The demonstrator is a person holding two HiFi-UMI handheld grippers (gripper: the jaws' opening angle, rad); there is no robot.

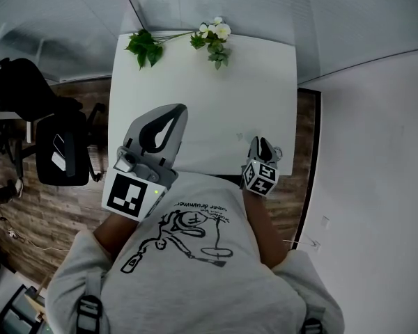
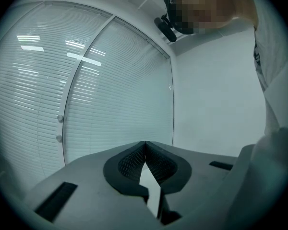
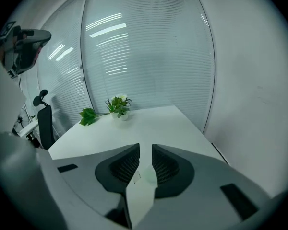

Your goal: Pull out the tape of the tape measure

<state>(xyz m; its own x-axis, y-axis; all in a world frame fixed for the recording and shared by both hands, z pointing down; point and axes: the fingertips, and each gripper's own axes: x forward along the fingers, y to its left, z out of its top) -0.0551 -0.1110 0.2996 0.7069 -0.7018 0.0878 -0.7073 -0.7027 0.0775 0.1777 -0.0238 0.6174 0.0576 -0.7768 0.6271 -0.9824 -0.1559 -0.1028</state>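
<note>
Your left gripper (image 1: 182,108) is held level over the near-left part of the white table (image 1: 265,82). Its jaws are closed tip to tip with nothing between them, and in the left gripper view (image 2: 144,143) it faces the window blinds (image 2: 110,90). Your right gripper (image 1: 260,142) tilts down at the table's near-right edge. Its jaws (image 3: 145,146) stand a little apart and are clamped on nothing. A small pale object that looks like the tape measure (image 3: 149,175) lies on the tabletop and shows through that gap. In the head view the tape measure (image 1: 241,137) sits just beside the right gripper's tips. Whether they touch it is too small to tell. A flowering sprig (image 1: 213,36) and a leafy sprig (image 1: 145,46) lie along the far edge, and a black chair (image 1: 59,152) stands to the left of the table.
</note>
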